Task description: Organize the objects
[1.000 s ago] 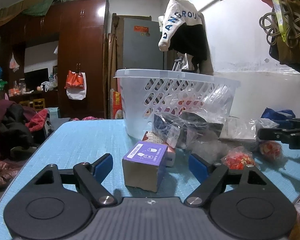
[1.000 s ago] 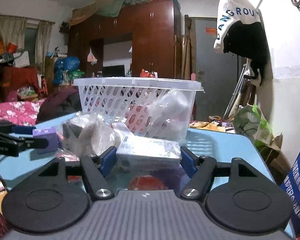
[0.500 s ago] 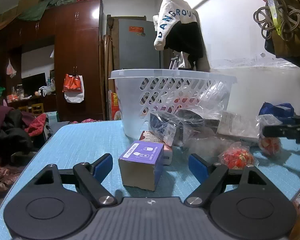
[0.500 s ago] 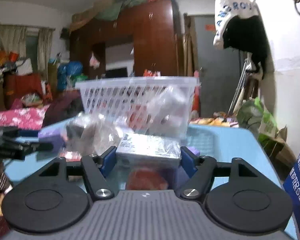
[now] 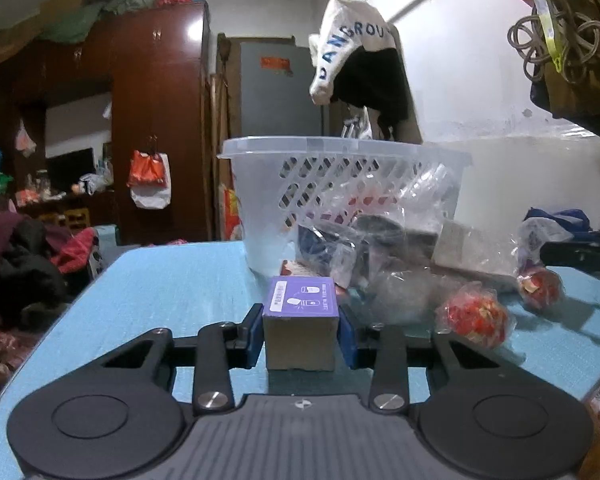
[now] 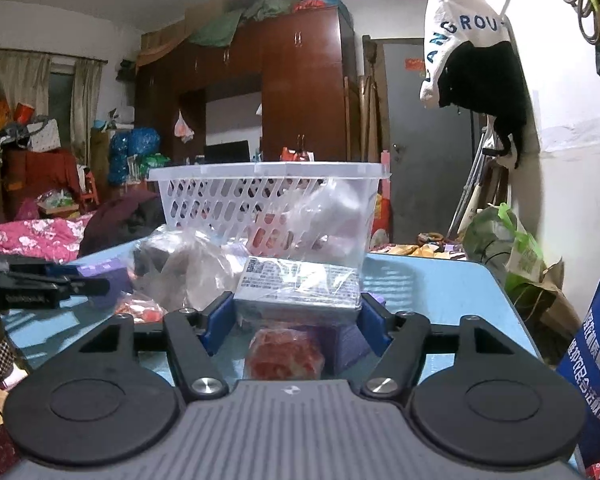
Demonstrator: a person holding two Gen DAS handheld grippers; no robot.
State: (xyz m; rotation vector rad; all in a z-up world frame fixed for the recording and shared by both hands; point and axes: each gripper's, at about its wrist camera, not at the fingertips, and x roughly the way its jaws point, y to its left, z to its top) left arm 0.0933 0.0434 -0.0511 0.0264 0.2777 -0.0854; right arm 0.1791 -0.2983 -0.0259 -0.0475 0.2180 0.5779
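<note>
My left gripper is shut on a small purple-topped box that sits on the blue table. My right gripper is shut on a plastic-wrapped grey box, held just above a red wrapped item. A clear plastic basket stands behind the pile; it also shows in the right wrist view. My left gripper shows at the left of the right wrist view.
Clear plastic bags with dark items and two red wrapped balls lie right of the purple box. A wall is at the right. A blue bag stands by the table's right edge.
My left gripper has moved forward and closed on the purple box. My right gripper has kept its hold on the wrapped grey box.
</note>
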